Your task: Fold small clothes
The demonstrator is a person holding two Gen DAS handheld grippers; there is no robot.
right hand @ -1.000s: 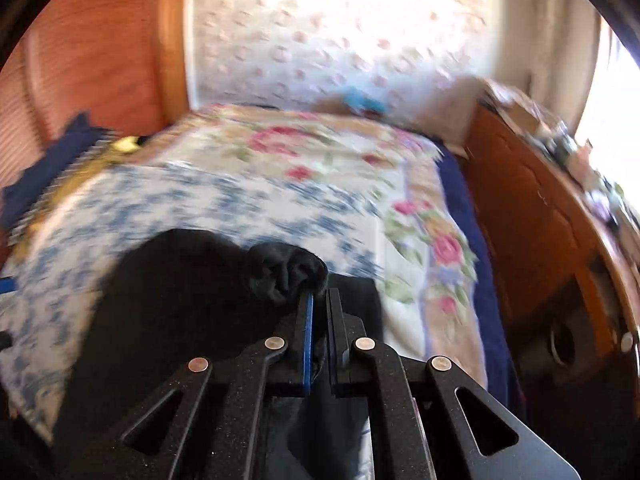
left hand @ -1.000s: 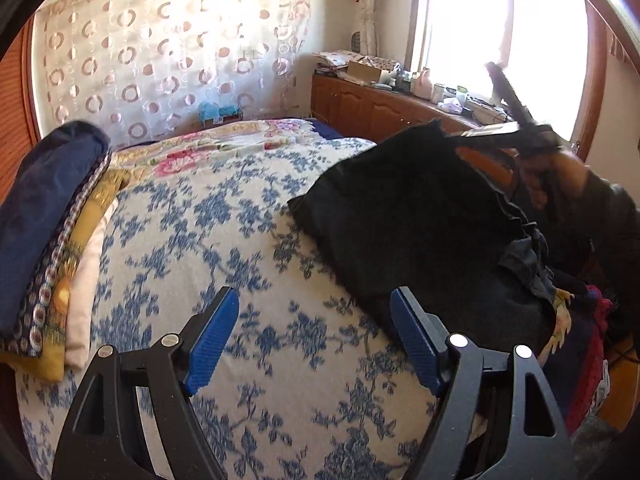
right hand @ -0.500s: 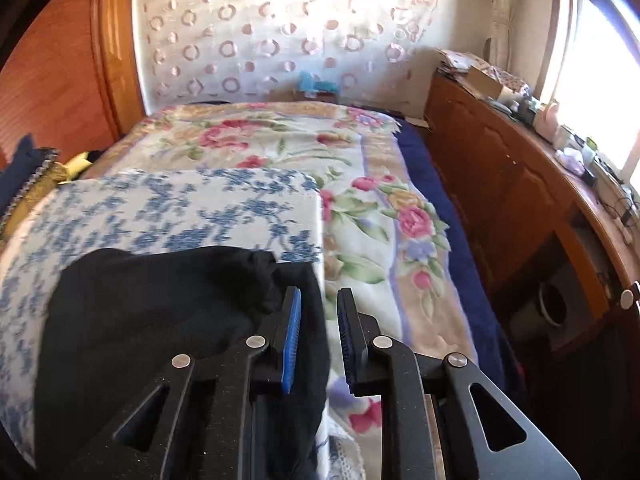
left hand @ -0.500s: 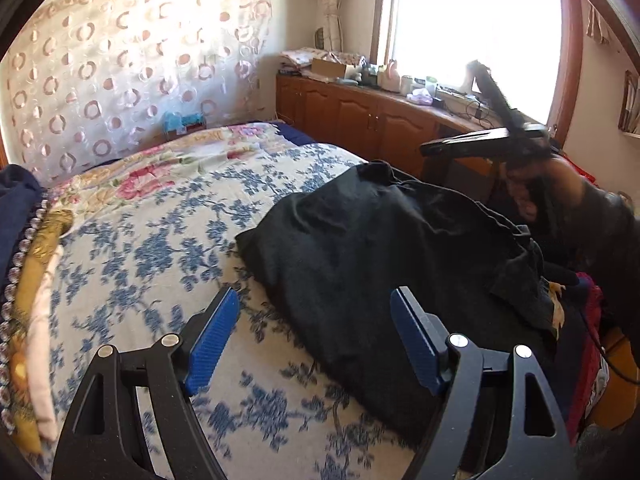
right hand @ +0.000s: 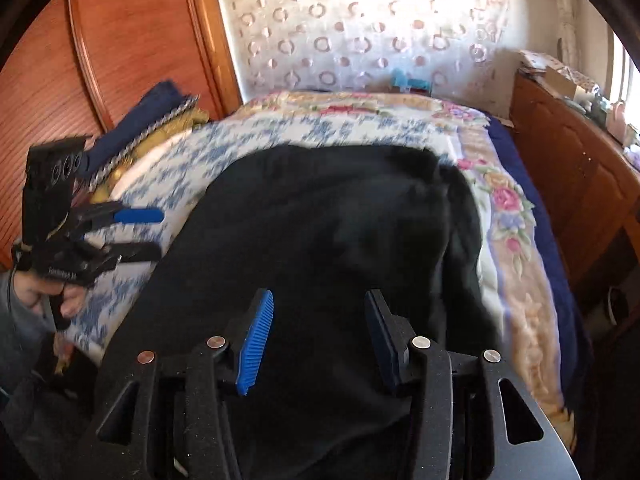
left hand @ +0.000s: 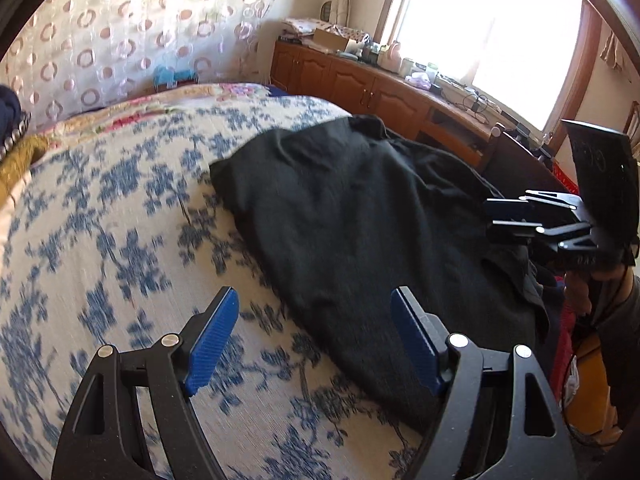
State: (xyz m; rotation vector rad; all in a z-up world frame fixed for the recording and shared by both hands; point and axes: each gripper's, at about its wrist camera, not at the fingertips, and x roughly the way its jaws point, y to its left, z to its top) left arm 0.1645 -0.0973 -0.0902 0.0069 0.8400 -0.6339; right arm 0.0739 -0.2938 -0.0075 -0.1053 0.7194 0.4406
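Your left hand-held gripper [left hand: 314, 336] hangs over the bed [left hand: 120, 240] with its jaws wide apart and nothing between them. Its blue pads [left hand: 212, 336] frame the near left edge of the black garment [left hand: 360, 216]: the left pad is above the blue-flowered cover, the right pad above the dark cloth. From this view you cannot tell whether either pad touches the fabric.

Your right hand-held gripper [right hand: 316, 340] is over the same garment [right hand: 320, 232], and its jaws are opening. The black cloth fills the view under and between its pads [right hand: 256, 340], but they do not press on it; the garment lies loose beneath them. In the left wrist view this gripper [left hand: 516, 216] shows at the right, over the garment's far right side, with your hand [left hand: 580, 288] below it on the grip.

The garment lies spread on the bed, rumpled, covering the right half of the blue-flowered cover and reaching toward the rose-patterned quilt [right hand: 508, 208]. One corner near the far right is bunched up [right hand: 416, 160].

Folded cloths, navy and yellow, are stacked [right hand: 152, 120] at the bed's left edge against the wooden panel [right hand: 120, 40], well apart from the garment. A wooden cabinet [left hand: 360, 84] runs under the window on the right.
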